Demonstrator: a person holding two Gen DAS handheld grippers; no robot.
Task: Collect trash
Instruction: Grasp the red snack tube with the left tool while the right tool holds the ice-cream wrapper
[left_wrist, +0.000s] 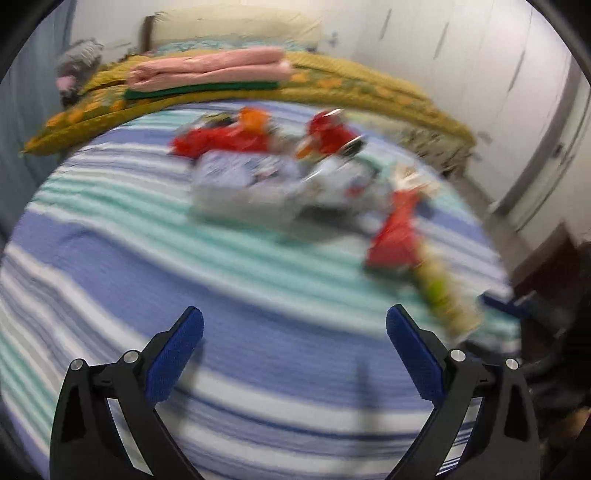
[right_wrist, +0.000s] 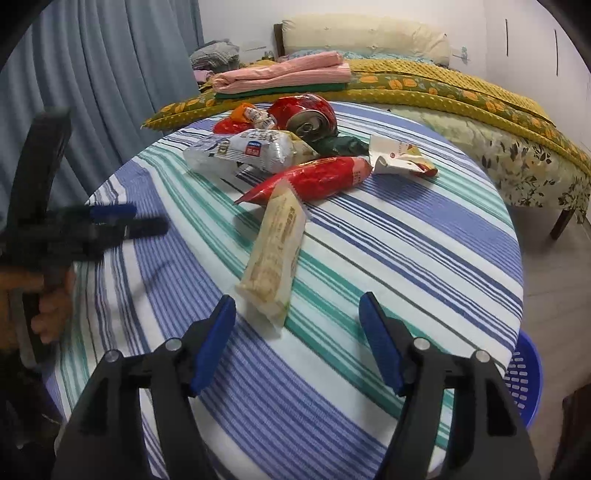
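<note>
Wrappers (right_wrist: 273, 258) beside can (right_wrist: 308, 114) on table (right_wrist: 424, 236) | basket (right_wrist: 524, 376) below | both grippers (right_wrist: 297, 325) agape, empty

Bare striped cloth on the counter (right_wrist: 424, 258) lies open ahead of the right gripper (right_wrist: 297, 310) except for the long pale wrapper (right_wrist: 275, 258) just beside its left finger, while the trash heap (right_wrist: 280, 147) crowds the far side before the bed (right_wrist: 480, 110).
</note>
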